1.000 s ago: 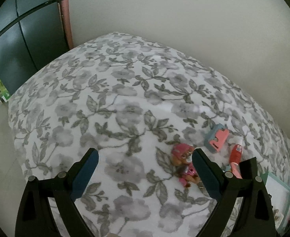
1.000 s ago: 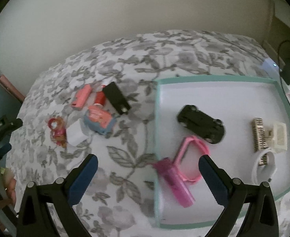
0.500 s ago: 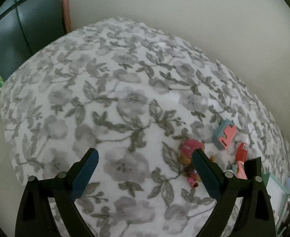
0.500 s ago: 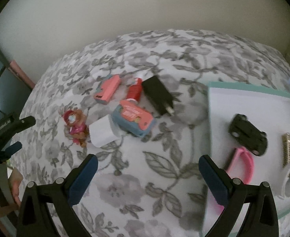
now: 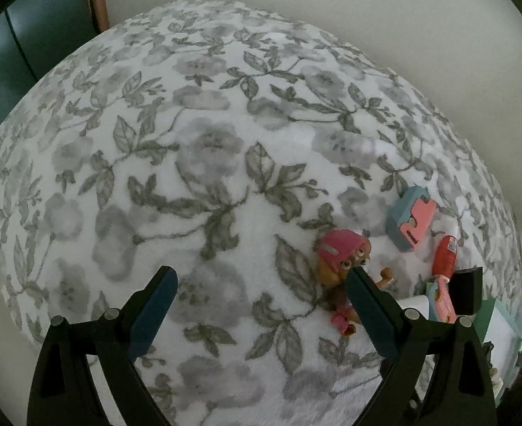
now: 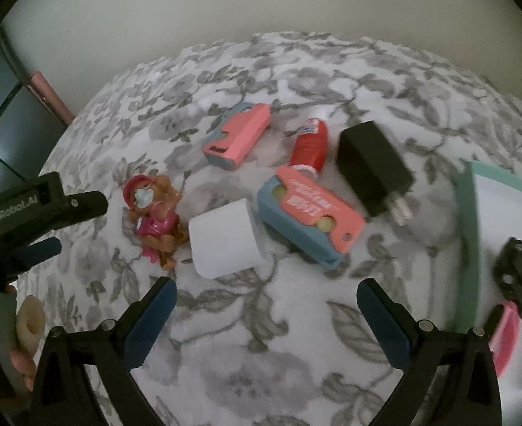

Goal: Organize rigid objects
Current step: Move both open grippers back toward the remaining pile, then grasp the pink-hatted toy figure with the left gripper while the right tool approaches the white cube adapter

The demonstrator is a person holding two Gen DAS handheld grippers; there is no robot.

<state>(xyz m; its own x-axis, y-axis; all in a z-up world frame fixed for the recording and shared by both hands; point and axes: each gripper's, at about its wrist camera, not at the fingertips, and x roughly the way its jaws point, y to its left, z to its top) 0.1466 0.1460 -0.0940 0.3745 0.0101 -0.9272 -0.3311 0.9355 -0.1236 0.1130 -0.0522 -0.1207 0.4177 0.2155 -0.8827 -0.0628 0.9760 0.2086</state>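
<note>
Both grippers hang over the floral tabletop (image 5: 204, 163), each with jaws spread wide and nothing between them. The left gripper (image 5: 261, 277) has its right jaw just in front of the pup figure (image 5: 339, 252), which lies outside the gap. Beyond that jaw sit the pink-and-blue case (image 5: 412, 218) and the red bottle (image 5: 445, 254).

The right gripper (image 6: 266, 289) looks over the pile. Just ahead of its left jaw lies the white cube (image 6: 225, 243), touching the pup figure (image 6: 154, 218) to its left. Ahead between the jaws rests the larger pink-and-blue box (image 6: 310, 218), with the black charger (image 6: 373, 167) just beyond it. Past the right jaw, the tray (image 6: 468, 220) holds a black toy car (image 6: 516, 273).
</note>
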